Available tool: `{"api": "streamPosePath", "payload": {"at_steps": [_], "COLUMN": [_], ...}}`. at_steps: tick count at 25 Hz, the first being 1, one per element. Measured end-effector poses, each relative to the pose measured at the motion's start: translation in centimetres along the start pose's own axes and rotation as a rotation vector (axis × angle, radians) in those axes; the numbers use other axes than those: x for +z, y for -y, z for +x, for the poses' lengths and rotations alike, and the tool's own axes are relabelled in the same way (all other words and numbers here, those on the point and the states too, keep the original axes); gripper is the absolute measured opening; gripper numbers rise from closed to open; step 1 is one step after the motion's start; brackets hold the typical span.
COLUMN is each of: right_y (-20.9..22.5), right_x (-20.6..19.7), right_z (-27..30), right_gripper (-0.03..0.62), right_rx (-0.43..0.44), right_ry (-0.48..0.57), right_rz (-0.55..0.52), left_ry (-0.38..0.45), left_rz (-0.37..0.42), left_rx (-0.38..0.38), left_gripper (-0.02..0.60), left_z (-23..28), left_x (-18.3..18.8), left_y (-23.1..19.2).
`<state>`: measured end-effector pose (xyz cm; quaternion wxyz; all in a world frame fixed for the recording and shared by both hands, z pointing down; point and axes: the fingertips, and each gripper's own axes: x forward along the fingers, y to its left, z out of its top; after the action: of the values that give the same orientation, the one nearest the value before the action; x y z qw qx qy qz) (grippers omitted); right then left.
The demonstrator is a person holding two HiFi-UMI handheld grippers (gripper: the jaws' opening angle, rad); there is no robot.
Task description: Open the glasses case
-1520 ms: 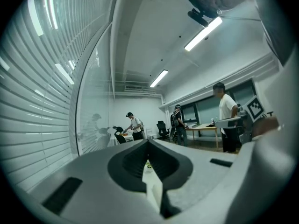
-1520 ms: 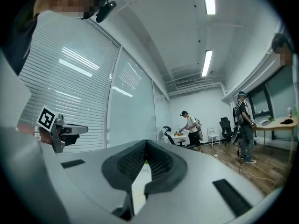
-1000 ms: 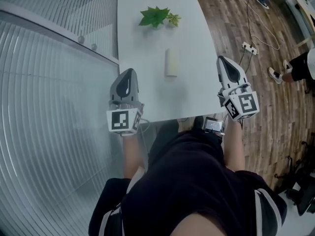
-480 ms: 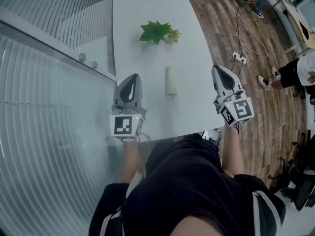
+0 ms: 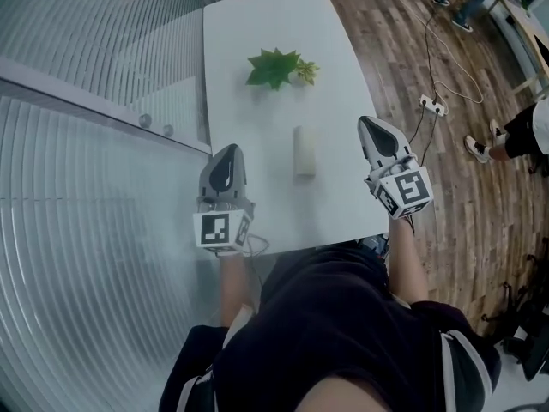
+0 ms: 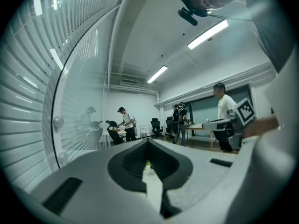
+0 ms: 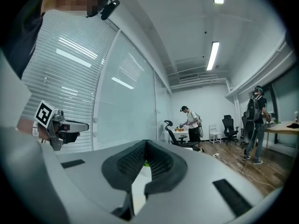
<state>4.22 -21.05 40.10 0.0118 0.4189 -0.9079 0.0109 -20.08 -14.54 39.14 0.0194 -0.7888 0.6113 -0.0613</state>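
Note:
The glasses case (image 5: 304,151), a pale cream oblong, lies shut on the white table (image 5: 257,24), its long side pointing away from me. My left gripper (image 5: 230,148) hovers to its left near the table's left edge, jaws together, holding nothing. My right gripper (image 5: 365,121) hovers to its right over the table's right edge, also shut and empty. Neither touches the case. In the left gripper view the jaws of the left gripper (image 6: 147,144) meet at the tip; the right gripper (image 7: 146,143) shows the same in the right gripper view.
A green leafy plant (image 5: 276,65) stands on the table beyond the case. A glass wall with blinds (image 5: 94,187) runs along the left. On the wooden floor at right lie a power strip (image 5: 433,104) and cables, and a person (image 5: 525,127) stands there.
Both grippers have moved forward over the table, level with the case. The right one has also come inward, closer to the case. Both stayed shut.

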Motion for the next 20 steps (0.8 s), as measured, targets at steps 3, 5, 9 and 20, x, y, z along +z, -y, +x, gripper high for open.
{"api": "streamPosePath", "payload": {"at_steps": [3,5,9,20], "right_y": [-0.3,-0.9,-1.5,-3.9], "right_x": [-0.6,-0.5,-1.2,-8.6], "right_z": [-0.1,-0.2,-0.1,2.5], "right_gripper": [0.015,0.017,0.135,0.143], "right_rx": [0.011,0.028,0.039,0.085], "right_ry": [-0.011,-0.004,0.006,-0.151], "right_rz": [-0.003,-0.008,-0.022,-0.032], "left_ry": [-0.015,-0.022,-0.024,-0.04], "left_rz": [0.003,0.004,0.003,-0.006], "left_rx": [-0.008,-0.013,-0.016,0.004], "left_gripper": [-0.002,-0.002,-0.002,-0.002], "left_z": [0.1,0.2,0.3,-0.8], "left_x": [-0.2,-0.2,-0.7,-1.5], "left_y": [0.2,0.2,0.1,-0.6]}}
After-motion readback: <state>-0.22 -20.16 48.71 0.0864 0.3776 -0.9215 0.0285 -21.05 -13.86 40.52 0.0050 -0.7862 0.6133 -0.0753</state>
